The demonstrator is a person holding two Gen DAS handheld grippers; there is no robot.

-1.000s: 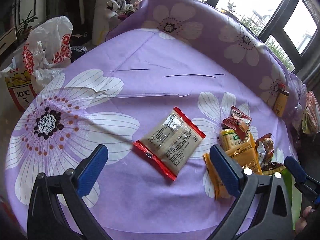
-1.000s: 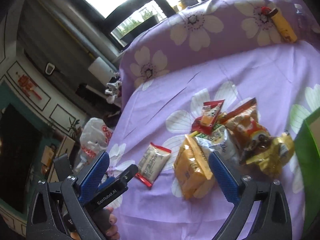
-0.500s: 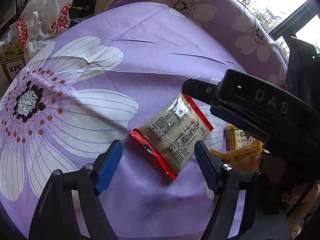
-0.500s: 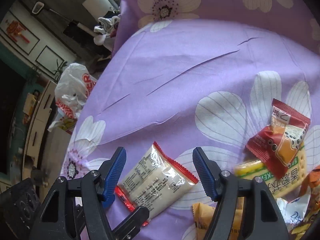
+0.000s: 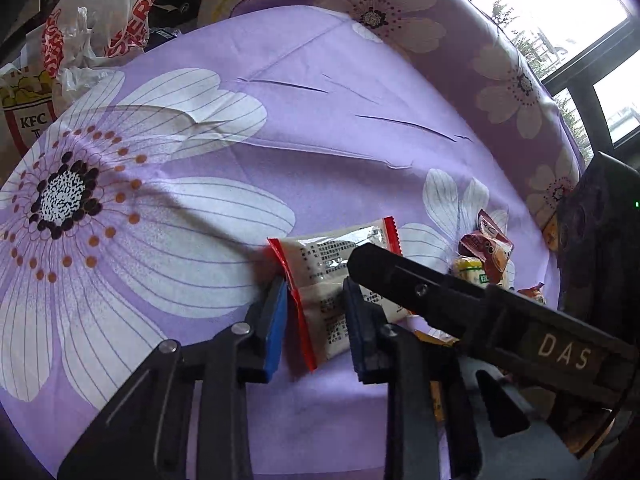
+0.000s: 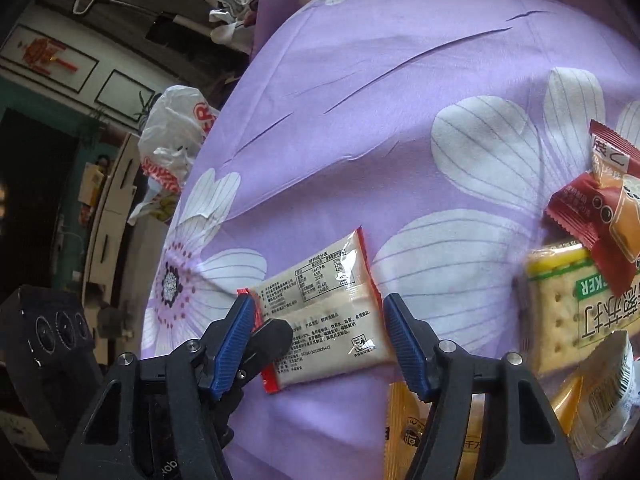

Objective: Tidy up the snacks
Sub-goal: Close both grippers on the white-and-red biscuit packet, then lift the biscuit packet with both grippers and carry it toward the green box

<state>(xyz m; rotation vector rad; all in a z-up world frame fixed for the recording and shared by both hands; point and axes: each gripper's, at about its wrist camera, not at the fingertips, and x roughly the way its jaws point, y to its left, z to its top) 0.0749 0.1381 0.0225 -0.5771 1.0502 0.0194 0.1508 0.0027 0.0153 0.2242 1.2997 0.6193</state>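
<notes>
Snack packet, flat and rectangular, of pale translucent plastic film with red crimped ends [image 5: 340, 280], lies printed side up on a purple cloth with large white flowers [image 5: 320, 120], near the front of that cloth. The left gripper [image 5: 316, 320] has its two blue pads narrowed around the packet's near end; from this view they look to be touching or nearly touching the wrapper, but I cannot tell whether it is firmly pinched. The right gripper [image 6: 320, 336] straddles the same packet [image 6: 324, 320] with its blue pads set wide, one at each long side, not touching it.

The packet should be light and thin, with slick, crinkly film that can slide between pads. Its contents are probably brittle biscuit, so a gentle squeeze across the narrow width, or a pinch on a crimped red end, seems safest.

Close on the right sit other snacks: a dark red and orange wrapped sweet [image 6: 600, 208], a yellow and green cracker pack [image 6: 568, 304] and an orange packet [image 6: 404, 432]. Leftward and ahead the cloth is bare, giving open room. A white and red plastic bag [image 5: 100, 20] lies beyond the cloth's far left edge. The two tools crowd each other here, so a collision is possible.
</notes>
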